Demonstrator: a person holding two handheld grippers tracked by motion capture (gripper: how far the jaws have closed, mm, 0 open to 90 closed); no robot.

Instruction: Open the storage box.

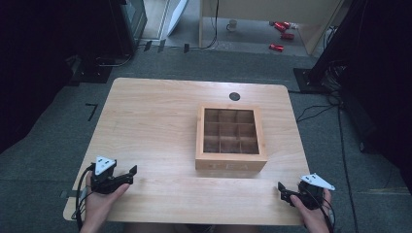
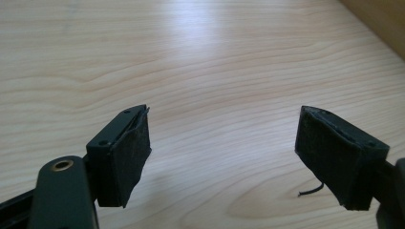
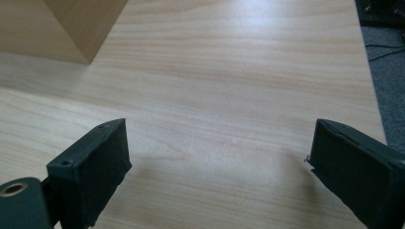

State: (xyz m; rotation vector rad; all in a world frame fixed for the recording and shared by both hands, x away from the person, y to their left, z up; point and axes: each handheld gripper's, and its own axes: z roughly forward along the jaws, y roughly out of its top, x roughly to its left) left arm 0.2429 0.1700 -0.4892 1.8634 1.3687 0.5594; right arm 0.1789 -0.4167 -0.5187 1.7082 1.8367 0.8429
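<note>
We see the wooden tea box (image 1: 231, 139) mid-table, right of centre, lid shut. Left gripper (image 1: 132, 171) and right gripper (image 1: 281, 187) sit at the near edge, jaws spread, holding nothing, both well apart from it.

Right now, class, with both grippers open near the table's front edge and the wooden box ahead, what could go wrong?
The left gripper and right gripper may shove the wooden box across the smooth table instead of gripping it. Its glass lid could make a grip on top slip.
</note>
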